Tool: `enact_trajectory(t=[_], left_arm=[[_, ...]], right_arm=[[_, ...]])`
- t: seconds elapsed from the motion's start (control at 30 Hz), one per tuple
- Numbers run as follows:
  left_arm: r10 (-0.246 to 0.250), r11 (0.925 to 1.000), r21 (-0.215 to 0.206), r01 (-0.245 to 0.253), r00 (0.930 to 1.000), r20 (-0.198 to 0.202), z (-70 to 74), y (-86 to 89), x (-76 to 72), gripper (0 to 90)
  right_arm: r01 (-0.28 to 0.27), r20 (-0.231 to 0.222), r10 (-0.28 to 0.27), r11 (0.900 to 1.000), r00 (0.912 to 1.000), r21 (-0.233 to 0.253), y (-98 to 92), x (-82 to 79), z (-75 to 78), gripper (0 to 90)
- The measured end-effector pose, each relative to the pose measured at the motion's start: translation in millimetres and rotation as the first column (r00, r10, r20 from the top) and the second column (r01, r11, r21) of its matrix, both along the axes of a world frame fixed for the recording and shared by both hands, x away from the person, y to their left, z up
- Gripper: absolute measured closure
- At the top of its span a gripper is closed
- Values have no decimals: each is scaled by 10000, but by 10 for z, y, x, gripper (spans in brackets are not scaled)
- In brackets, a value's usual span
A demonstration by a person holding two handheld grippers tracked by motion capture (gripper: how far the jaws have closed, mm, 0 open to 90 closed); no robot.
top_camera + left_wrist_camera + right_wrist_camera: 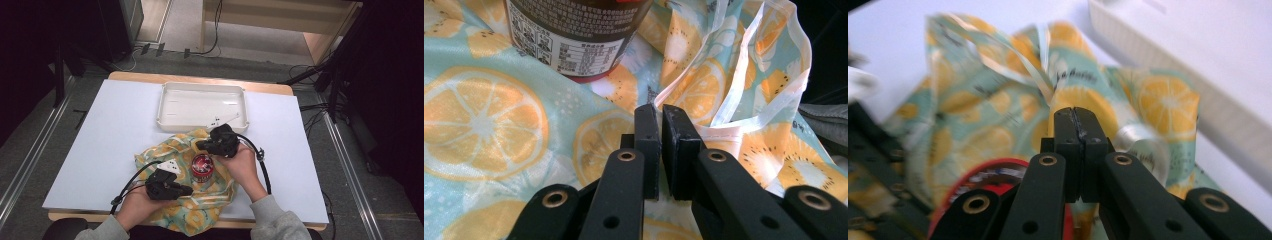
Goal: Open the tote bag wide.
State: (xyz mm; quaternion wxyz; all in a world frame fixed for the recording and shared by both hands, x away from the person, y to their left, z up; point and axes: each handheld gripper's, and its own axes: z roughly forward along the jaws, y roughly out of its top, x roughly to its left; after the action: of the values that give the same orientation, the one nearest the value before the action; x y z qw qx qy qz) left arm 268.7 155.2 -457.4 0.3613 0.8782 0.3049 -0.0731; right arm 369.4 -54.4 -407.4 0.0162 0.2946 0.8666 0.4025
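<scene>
A cloth (165,150) printed with orange slices lies crumpled on the white table. On it stands a dark jar (202,166) with a red lid. My left gripper (189,190) is at the cloth's near side, left of the jar. In the left gripper view its jaws (660,107) are pinched on a white-hemmed fold of the cloth (734,95), and the jar (574,35) stands just beyond. My right gripper (199,145) is behind the jar. Its jaws (1079,111) are shut on a raised fold of the cloth (1158,100), with the red lid (993,172) below.
A white tray (202,86) sits just beyond the cloth, with a small white piece lying in it; its wall (1198,60) is close on the right in the right gripper view. Bare table lies to the left and right. The near table edge is under the forearms.
</scene>
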Motion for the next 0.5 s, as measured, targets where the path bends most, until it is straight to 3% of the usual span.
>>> enact_trajectory(t=[0.17, 0.5], left_arm=[[-158, 9998, 151, 158, 9999, -29, -66, -13, -55, 851], [-267, 9995, 183, 268, 9996, -75, -82, -25, -59, 850]], right_arm=[[186, -581, -198, 9996, 9981, -212, -34, 125, -270, 900], [421, -727, -484, 9955, 9962, -854, -105, 234, -582, 900]])
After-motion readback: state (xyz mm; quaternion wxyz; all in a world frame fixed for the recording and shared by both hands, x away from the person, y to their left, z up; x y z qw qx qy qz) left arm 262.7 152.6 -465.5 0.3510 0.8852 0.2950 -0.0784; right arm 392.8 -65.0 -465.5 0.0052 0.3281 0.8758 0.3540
